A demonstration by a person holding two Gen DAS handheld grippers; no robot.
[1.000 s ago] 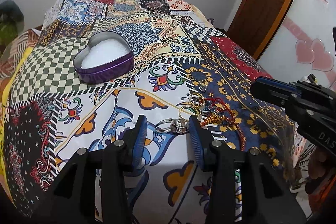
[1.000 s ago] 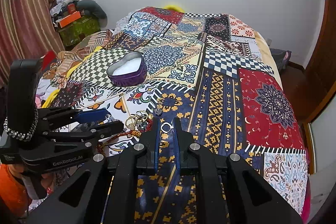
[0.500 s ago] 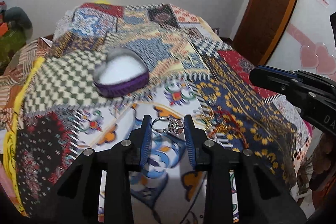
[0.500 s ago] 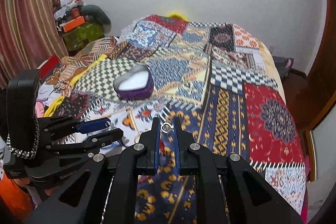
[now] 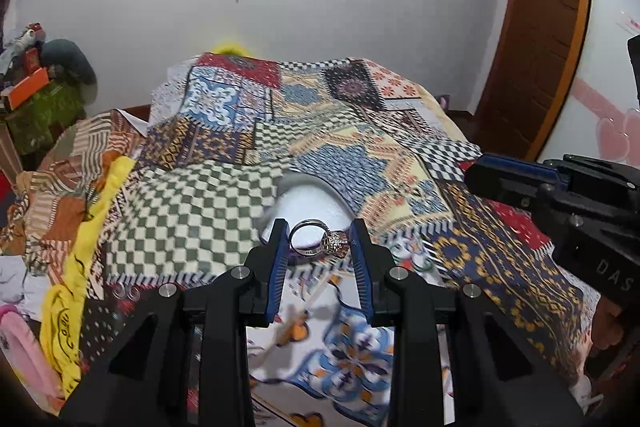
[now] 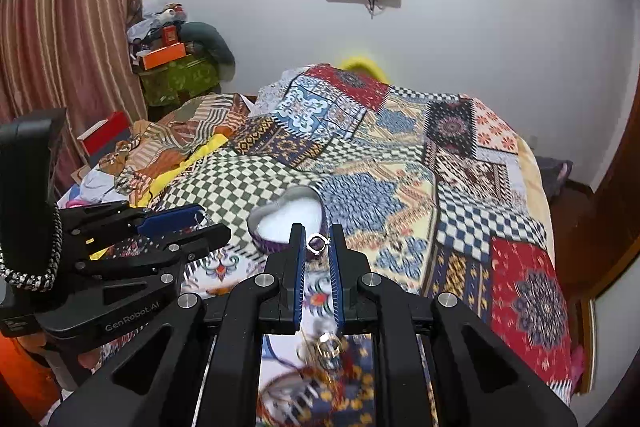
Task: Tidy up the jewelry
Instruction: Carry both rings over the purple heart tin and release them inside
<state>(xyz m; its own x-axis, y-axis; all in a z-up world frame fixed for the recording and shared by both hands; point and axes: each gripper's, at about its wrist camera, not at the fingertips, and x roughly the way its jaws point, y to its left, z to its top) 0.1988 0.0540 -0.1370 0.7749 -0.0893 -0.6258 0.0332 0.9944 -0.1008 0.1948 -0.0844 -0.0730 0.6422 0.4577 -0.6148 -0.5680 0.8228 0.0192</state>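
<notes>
Two rings are in transit at once, one in each gripper, above a patchwork bedspread [image 5: 192, 211]. The left gripper [image 5: 320, 241] is clamped on a silver ring with a stone cluster [image 5: 316, 238], the band lying crosswise between the blue pads with the stones against the right-hand pad. The right gripper [image 6: 317, 241] has its jaws nearly together, pinching a small thin ring [image 6: 317, 242] at the very tips.

Just beyond both sets of fingertips sits the heart-shaped box [image 6: 288, 217], open, purple-walled with a white lining, on the green-checked patch of the bed. Near the bottom edge of the right wrist view, more jewelry [image 6: 320, 351] lies in a blurred heap on the cloth: bangles, rings and red thread, as far as can be told.

By my reading, the step in hand is carrying, with the pick-up done and the drop not yet made. The next move calls for bringing each pair of tips over the white lining, low enough that a ring cannot bounce out, then parting the jaws. The two grippers are close together, so one probably has to go first. The thin ring, held only at the tips, looks the likelier to slip.
</notes>
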